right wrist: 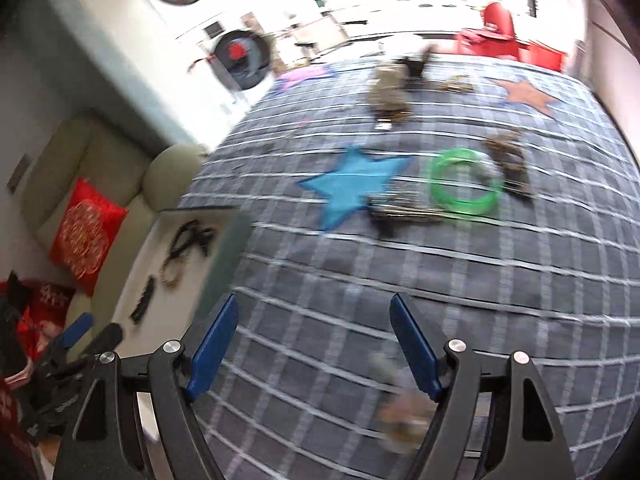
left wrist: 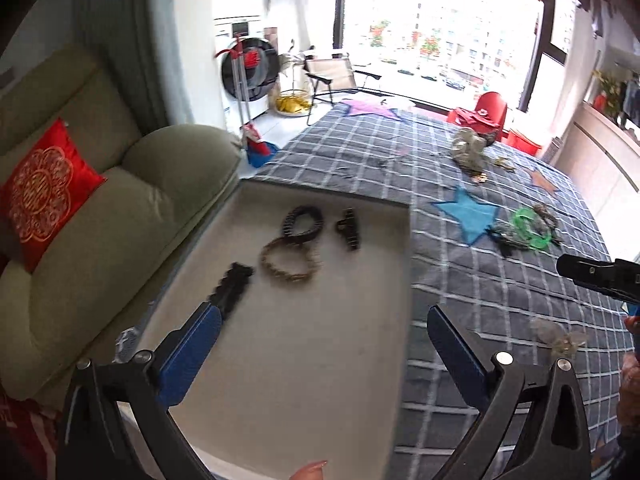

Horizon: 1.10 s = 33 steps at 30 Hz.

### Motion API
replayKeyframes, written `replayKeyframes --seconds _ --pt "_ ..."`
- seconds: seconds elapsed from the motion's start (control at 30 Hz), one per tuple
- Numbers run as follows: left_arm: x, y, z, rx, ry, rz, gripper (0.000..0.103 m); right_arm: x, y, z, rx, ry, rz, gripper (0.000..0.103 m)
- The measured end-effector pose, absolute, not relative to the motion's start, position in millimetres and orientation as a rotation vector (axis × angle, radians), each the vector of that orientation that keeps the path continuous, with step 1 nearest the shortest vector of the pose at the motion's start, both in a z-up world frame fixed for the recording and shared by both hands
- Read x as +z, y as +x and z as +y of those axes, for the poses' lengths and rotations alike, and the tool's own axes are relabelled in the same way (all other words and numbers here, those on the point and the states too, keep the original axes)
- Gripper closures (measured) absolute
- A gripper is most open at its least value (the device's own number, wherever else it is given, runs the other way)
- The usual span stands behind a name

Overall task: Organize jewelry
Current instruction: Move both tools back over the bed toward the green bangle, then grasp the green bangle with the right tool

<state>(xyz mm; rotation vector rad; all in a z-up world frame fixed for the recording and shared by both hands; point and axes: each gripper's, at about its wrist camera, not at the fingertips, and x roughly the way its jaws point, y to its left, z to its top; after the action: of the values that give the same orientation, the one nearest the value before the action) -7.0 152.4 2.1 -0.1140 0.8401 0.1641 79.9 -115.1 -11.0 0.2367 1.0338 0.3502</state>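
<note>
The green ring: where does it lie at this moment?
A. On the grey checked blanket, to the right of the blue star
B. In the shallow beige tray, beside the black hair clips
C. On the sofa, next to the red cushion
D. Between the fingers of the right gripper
A: the green ring rests on the grey checked blanket to the right of the blue star, away from the tray.

4 dark and gold hair pieces [left wrist: 298,246] lie flat in the white tray [left wrist: 320,360].

No legible text anywhere.
</note>
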Motion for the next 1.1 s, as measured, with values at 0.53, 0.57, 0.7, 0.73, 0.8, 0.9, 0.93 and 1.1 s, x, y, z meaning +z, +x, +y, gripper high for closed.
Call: replayKeyframes --seconds 0.53,0.57,0.7,0.73,0.8,0.9,0.93,1.1 --pt "-10.5 62.3 46.1 -0.021 -0.086 0.906 0.000 -46.9 132.9 -209.4 0.133 0.375 1.100 0.023" --pt "-13.2 67.2 42.6 -0.019 -0.083 0.912 0.000 -49.4 137.7 -209.4 0.131 0.378 1.104 0.023" --pt "-25.8 89.6 31.5 -0.017 -0.078 0.939 0.000 -60.5 161.3 -212.2 0.100 0.397 1.123 0.023" --pt "-29.2 95.0 28.8 -0.016 -0.074 0.944 0.000 -62.5 165.5 -212.8 0.095 0.404 1.126 0.023" --pt "-36.4 105.4 23.8 -0.014 -0.068 0.960 0.000 -67.4 177.1 -212.6 0.078 0.411 1.131 0.023" --pt "-45.2 118.3 16.4 -0.015 -0.054 0.976 0.001 -71.1 189.8 -208.8 0.045 0.390 1.124 0.023" --pt "-48.4 122.7 13.8 -0.013 -0.046 0.982 0.002 -71.2 192.7 -206.9 0.041 0.380 1.122 0.023" --pt "-60.6 138.2 3.2 -0.023 -0.029 1.000 0.014 -72.5 204.4 -191.6 0.018 0.308 1.105 0.033"
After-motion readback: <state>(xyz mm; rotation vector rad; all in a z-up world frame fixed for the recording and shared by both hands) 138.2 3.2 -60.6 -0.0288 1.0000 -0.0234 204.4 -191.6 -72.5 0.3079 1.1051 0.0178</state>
